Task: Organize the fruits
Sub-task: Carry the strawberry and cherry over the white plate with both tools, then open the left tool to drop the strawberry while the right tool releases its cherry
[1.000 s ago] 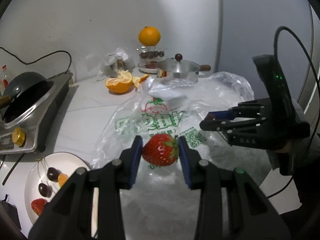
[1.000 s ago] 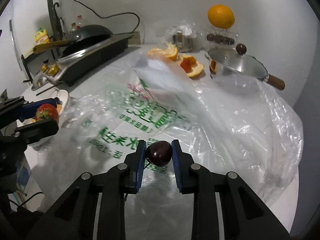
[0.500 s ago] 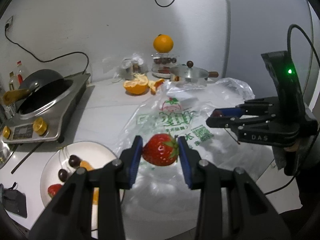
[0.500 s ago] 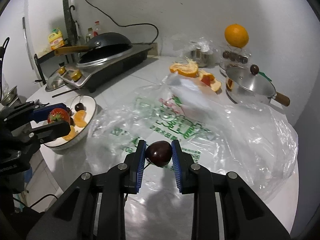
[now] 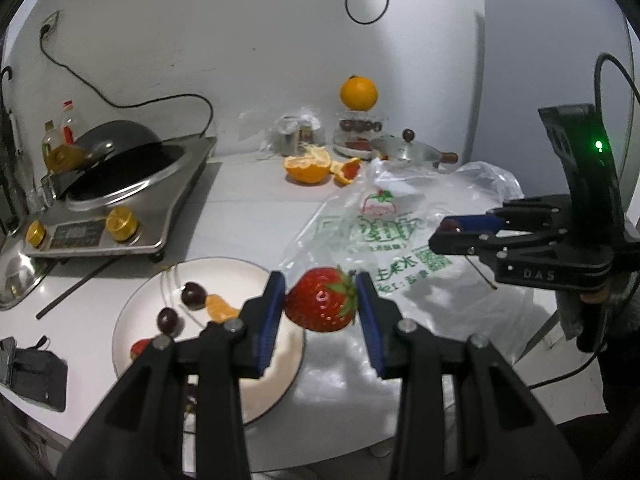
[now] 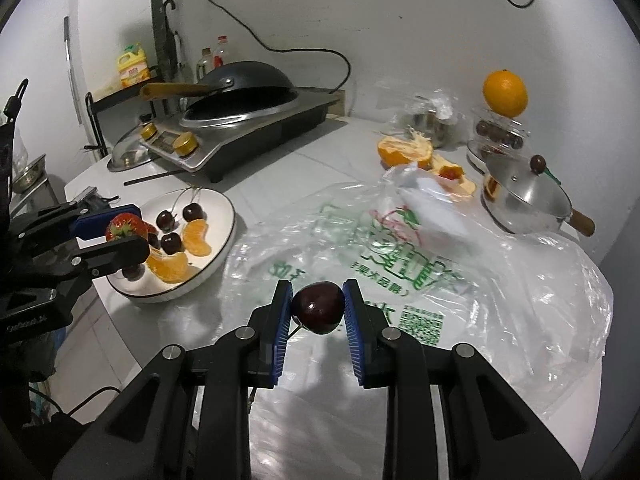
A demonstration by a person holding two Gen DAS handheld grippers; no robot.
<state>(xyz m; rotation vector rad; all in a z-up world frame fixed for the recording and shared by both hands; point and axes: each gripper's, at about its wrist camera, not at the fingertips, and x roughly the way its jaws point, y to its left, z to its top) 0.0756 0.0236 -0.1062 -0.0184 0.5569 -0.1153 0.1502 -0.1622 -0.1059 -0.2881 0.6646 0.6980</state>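
Strawberry (image 5: 322,305) up in the air, pinched stem-side right between the blue pads of the left hand-held gripper (image 5: 320,308), hanging just at the near right edge of the white plate (image 5: 136,308). Over on the other side, a dark cherry (image 6: 318,307) sits clamped in the right hand-held gripper (image 6: 316,312), stem dangling below, hovering above the crumpled clear plastic bag (image 6: 460,264) with green print, well short of the plate. So both hand-held grippers are narrow and loaded, one fruit each. On the plate already: cherries (image 6: 173,236) with stems, mandarin segments (image 6: 197,237) and another strawberry (image 5: 140,349) at the near rim, so the sorting looks well under way; by my read these two fruits are next to be set down there, and neither has landed yet. How many more remain in the bag I cannot tell. Farther back on the pale tabletop (image 5: 248,216) lie a torn-open orange (image 5: 308,166), a small steel pot with lid (image 6: 524,192) and a whole orange (image 5: 359,94) perched on a glass container. To the left stands an induction cooker (image 5: 112,216) carrying a black wok (image 5: 116,152), bottles behind it, a cable trailing up the plain white wall.
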